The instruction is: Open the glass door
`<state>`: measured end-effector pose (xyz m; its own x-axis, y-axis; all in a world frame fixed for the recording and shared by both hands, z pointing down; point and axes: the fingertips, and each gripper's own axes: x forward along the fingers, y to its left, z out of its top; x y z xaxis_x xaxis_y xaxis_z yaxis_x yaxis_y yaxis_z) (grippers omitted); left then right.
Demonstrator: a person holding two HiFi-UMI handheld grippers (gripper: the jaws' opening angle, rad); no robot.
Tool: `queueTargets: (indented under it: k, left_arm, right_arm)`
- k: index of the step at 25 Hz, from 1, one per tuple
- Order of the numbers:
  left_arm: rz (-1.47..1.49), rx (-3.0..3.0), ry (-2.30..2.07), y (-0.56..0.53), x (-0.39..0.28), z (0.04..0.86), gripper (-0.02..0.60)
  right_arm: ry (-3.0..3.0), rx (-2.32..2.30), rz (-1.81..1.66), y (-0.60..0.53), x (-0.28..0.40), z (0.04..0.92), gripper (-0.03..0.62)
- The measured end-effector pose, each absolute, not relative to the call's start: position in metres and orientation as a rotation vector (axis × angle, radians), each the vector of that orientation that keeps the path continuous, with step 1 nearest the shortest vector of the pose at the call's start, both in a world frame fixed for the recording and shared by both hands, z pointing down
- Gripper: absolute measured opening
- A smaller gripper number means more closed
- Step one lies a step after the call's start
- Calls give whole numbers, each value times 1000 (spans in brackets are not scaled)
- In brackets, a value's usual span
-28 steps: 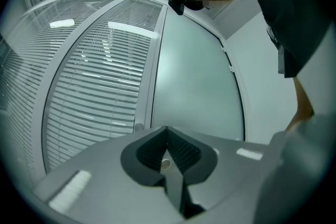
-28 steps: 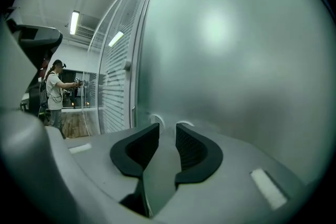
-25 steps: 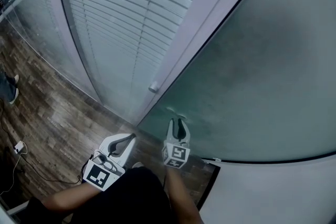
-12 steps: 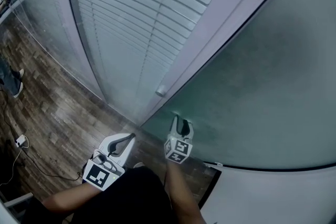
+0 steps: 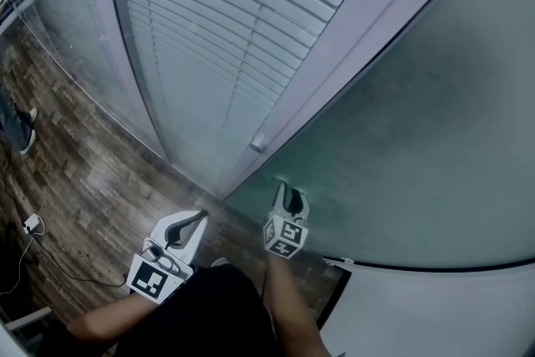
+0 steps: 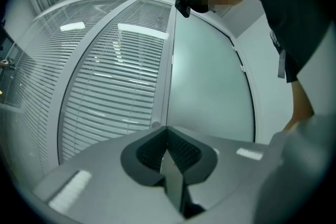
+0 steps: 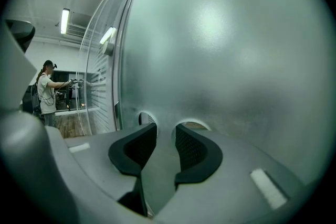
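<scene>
The frosted glass door fills the right of the head view, next to a pale grey frame post. My right gripper points at the door's lower part with its fingertips at the glass. Its jaws stand apart and have just been closing a little, with nothing between them. In the right gripper view the right gripper faces the glass door up close. My left gripper hangs back to the left, shut and empty. The left gripper points toward the door and the blinds.
Slatted blinds behind glass run along the left of the post, which carries a small latch. Below lies wooden floor with a white plug and cable. Another person stands far off to the left.
The head view has shifted slightly. My left gripper has drifted a little down and left. My right gripper stays at the glass.
</scene>
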<state>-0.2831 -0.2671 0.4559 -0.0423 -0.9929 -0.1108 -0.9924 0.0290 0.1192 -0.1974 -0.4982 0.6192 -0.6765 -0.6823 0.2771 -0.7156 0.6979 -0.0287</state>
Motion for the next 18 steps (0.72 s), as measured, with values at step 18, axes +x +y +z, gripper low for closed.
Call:
queueTargets:
  k: [18]
  left_arm:
    - [-295, 2212, -2191, -231, -282, 437, 0]
  right_arm:
    - [-2644, 1186, 207, -463, -182, 600, 107]
